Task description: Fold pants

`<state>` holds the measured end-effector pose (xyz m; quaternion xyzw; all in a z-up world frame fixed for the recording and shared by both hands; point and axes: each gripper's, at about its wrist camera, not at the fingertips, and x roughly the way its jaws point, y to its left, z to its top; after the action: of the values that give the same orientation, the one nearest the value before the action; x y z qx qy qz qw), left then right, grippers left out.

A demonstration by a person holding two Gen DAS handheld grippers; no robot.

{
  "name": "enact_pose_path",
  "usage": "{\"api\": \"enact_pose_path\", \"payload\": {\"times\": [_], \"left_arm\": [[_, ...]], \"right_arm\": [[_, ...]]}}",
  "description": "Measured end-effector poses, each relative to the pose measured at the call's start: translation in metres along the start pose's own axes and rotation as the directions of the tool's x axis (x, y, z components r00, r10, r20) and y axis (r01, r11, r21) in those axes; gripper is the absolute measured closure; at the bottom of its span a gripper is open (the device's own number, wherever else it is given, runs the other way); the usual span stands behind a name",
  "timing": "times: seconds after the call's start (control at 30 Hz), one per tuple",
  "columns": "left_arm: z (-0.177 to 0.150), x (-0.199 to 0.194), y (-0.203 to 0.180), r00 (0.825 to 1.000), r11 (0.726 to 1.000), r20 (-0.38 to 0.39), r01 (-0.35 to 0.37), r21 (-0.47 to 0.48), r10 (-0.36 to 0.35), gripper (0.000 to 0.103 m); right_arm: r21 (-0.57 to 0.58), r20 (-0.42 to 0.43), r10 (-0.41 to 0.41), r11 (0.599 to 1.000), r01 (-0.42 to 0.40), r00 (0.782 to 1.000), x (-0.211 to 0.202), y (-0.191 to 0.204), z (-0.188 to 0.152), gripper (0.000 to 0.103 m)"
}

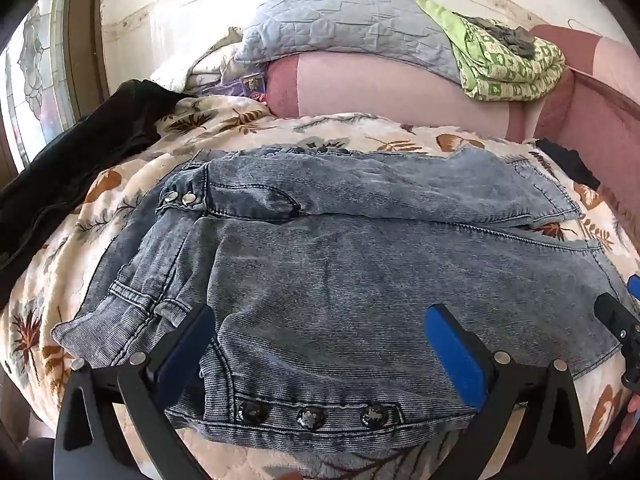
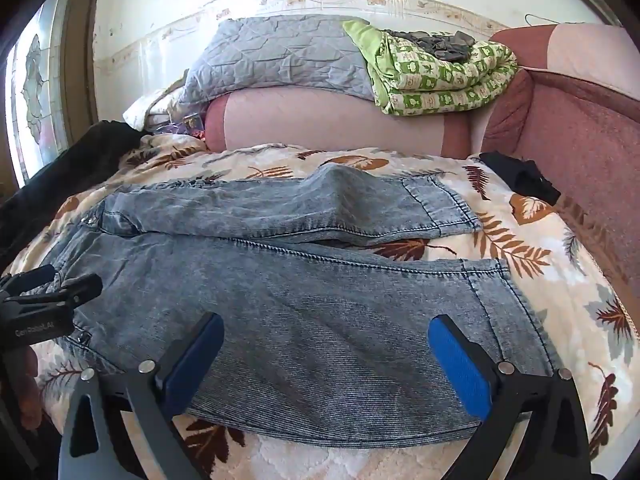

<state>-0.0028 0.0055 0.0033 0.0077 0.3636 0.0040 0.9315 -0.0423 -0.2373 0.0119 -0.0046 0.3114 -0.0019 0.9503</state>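
Note:
Light blue washed denim pants (image 1: 340, 256) lie flat across the leaf-print bedspread (image 1: 132, 196), waist to the left, legs to the right. My left gripper (image 1: 320, 320) is open, its blue pads either side of the near waistband with three dark studs (image 1: 308, 416). My right gripper (image 2: 326, 330) is open over the near leg (image 2: 320, 312), close to its near edge. The far leg (image 2: 320, 208) lies apart from the near one, hems (image 2: 440, 200) to the right. The right gripper also shows at the left wrist view's right edge (image 1: 624, 320); the left gripper (image 2: 52, 292) shows at the right wrist view's left edge.
A black garment (image 1: 80, 160) lies at the bed's left edge. A small black item (image 2: 520, 176) sits at the far right. Behind are a pink headboard cushion (image 1: 380, 88), a grey quilt (image 1: 348, 24) and a green patterned blanket (image 1: 504, 64). A window (image 1: 36, 80) is on the left.

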Motion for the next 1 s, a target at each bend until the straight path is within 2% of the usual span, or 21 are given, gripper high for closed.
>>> {"api": "enact_pose_path", "payload": {"times": [0.37, 0.73, 1.0], "left_arm": [[-0.0013, 0.0023, -0.0023, 1.0, 1.0, -0.014, -0.005, 0.004, 0.005, 0.0], [-0.0018, 0.0036, -0.0018, 0.999, 0.999, -0.033, 0.036, 0.008, -0.036, 0.0], [0.0009, -0.0001, 0.0013, 1.0, 1.0, -0.012, -0.009, 0.001, 0.009, 0.0]], "right_arm": [[-0.006, -0.001, -0.005, 1.0, 0.005, 1.0, 0.0008, 0.002, -0.0007, 0.0], [-0.006, 0.004, -0.002, 1.0, 0.002, 1.0, 0.0, 0.0025, -0.0013, 0.0], [-0.008, 0.003, -0.004, 1.0, 0.004, 1.0, 0.0001, 0.0025, -0.0013, 0.0]]}}
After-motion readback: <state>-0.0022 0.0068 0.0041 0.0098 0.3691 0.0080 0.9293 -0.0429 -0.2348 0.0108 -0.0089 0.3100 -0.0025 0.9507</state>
